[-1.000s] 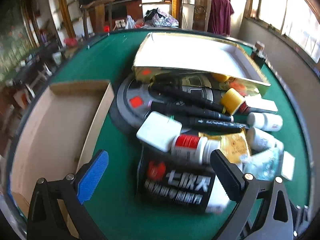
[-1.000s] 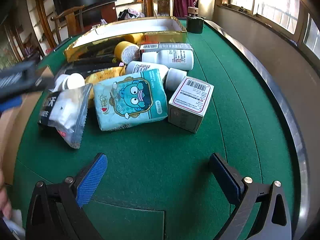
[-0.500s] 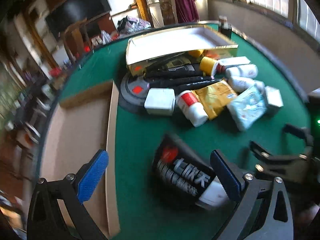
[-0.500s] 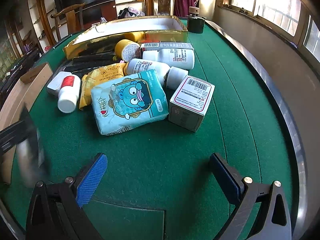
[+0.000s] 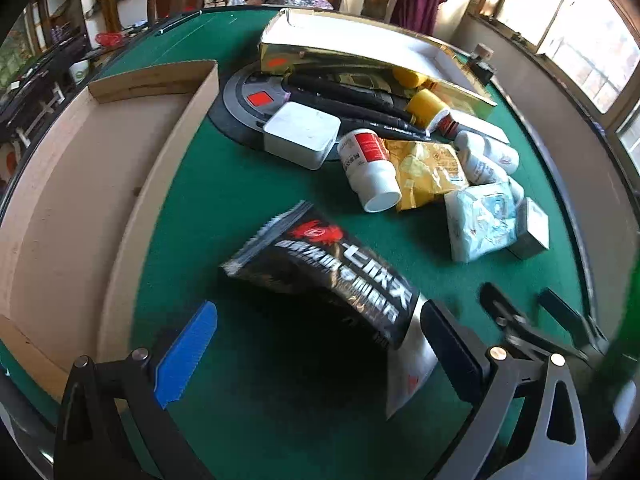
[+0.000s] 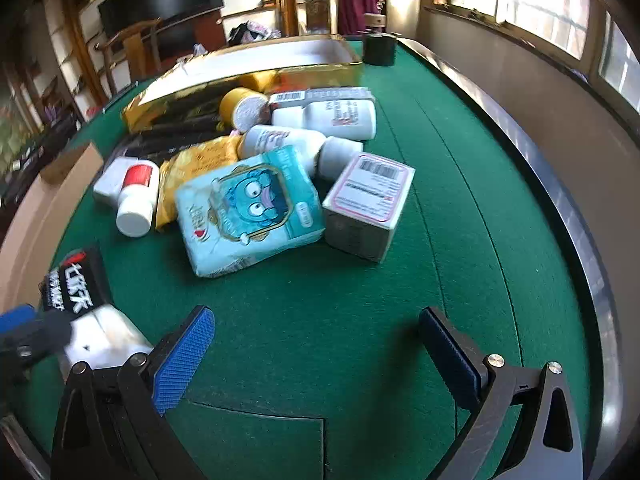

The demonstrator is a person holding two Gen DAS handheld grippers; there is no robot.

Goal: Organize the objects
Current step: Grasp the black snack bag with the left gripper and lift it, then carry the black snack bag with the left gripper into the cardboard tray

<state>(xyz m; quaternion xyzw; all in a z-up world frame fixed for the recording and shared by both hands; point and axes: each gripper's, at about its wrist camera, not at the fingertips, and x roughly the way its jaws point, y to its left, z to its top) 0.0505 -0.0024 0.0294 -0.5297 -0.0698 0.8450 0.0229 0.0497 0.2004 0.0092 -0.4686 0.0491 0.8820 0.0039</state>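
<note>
A black packet with white lettering (image 5: 340, 276) lies on the green felt just ahead of my left gripper (image 5: 320, 344), whose jaws stand wide open; the packet's silver end touches the right finger. It also shows at the left edge of the right wrist view (image 6: 76, 288). My right gripper (image 6: 316, 344) is open and empty over bare felt. Ahead lies a pile: a light blue tissue pack (image 6: 250, 206), a white carton (image 6: 370, 202), a red-labelled white bottle (image 5: 370, 170), a yellow packet (image 5: 430, 172), black markers (image 5: 360, 106).
An open cardboard box (image 5: 80, 184) lies left of the packet. A gold box lid (image 5: 372, 52) lies behind the pile, with a round black device (image 5: 244, 100) beneath it. The table's raised rim (image 6: 568, 216) curves along the right.
The black packet has come out of the pile toward me and to the left, and now lies on the felt near the cardboard box. The right gripper has barely moved.
</note>
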